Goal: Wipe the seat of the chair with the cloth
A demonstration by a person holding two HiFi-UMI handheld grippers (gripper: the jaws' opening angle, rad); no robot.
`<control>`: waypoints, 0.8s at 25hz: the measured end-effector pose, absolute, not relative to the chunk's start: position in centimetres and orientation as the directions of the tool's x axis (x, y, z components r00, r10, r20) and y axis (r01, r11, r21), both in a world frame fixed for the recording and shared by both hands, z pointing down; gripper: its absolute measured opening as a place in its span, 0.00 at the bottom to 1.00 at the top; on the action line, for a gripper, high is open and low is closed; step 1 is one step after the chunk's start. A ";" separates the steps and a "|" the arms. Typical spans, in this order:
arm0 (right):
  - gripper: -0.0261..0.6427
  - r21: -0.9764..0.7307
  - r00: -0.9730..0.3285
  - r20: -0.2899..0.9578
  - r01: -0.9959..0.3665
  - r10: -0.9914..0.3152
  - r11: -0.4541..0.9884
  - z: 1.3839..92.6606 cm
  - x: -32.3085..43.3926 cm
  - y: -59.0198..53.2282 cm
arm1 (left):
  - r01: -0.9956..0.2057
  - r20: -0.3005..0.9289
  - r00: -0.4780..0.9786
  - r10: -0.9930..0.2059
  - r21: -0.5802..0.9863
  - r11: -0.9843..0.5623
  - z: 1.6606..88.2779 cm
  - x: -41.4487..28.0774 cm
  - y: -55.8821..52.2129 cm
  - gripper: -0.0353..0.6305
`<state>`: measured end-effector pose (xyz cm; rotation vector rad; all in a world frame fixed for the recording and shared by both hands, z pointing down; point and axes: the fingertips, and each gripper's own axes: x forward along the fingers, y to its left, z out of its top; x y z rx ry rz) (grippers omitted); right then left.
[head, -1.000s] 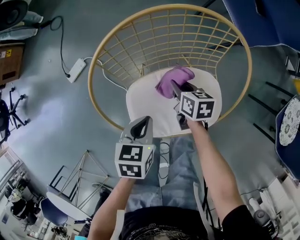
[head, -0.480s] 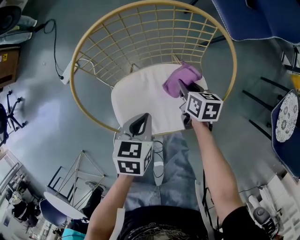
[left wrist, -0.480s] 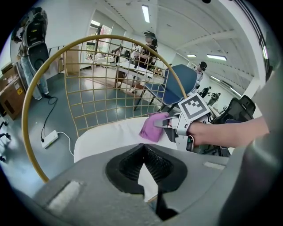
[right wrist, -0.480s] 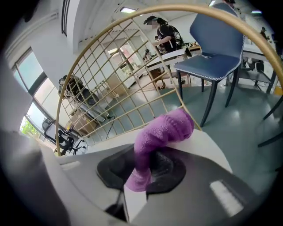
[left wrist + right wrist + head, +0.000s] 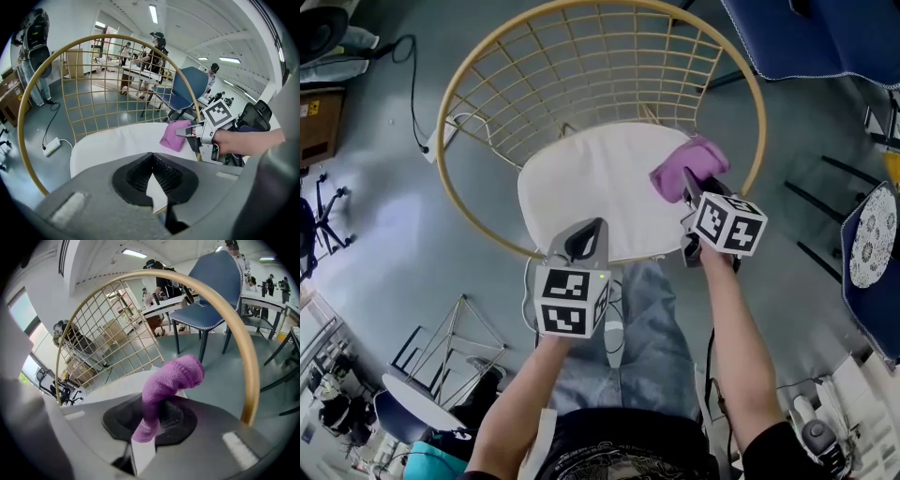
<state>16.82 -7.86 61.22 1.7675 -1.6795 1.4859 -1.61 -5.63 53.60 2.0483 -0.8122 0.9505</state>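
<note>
– Two hand-held grippers show from above over a round chair. What is each one doing?
– Right gripper [image 5: 690, 185] has its jaws clenched on a purple knitted cloth [image 5: 686, 161]. In its own view the cloth rises from between the pads and folds over forward. Left gripper [image 5: 585, 240] has its jaws pressed together with nothing between them.
– Where is the cloth on the chair?
– At the right edge of the white seat cushion [image 5: 591, 187], just inside the gold rim of the wire-grid chair [image 5: 249, 380]. It bunches ahead of the jaws, and whether it presses on the cushion cannot be told.
– And the left gripper?
– It hovers over the cushion's front edge, well apart from the cloth, with its jaws pointing toward the chair's grid back.
– What surrounds the chair?
– Grey floor. A white power strip [image 5: 51, 146] with a cable lies beside the chair's left rim, and a blue chair [image 5: 806, 37] stands beyond the right rim. The person's jeans-clad legs [image 5: 647, 337] show below the front edge.
</note>
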 end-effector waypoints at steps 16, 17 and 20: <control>0.13 -0.624 -0.568 0.623 -0.775 -0.537 0.096 56.1 1.4 -8.7 | -0.840 0.845 0.451 -0.288 0.292 -0.457 54.9 -9.3 -5.7 0.05; 0.13 -0.634 -0.590 0.616 -0.765 -0.522 0.117 55.9 -0.2 -8.8 | -0.844 0.845 0.447 -0.292 0.290 -0.452 54.8 -9.9 -5.8 0.05; 0.13 -0.660 -0.652 0.594 -0.730 -0.472 0.178 55.9 -5.0 -8.7 | -0.855 0.847 0.435 -0.305 0.282 -0.436 54.7 -11.9 -5.9 0.05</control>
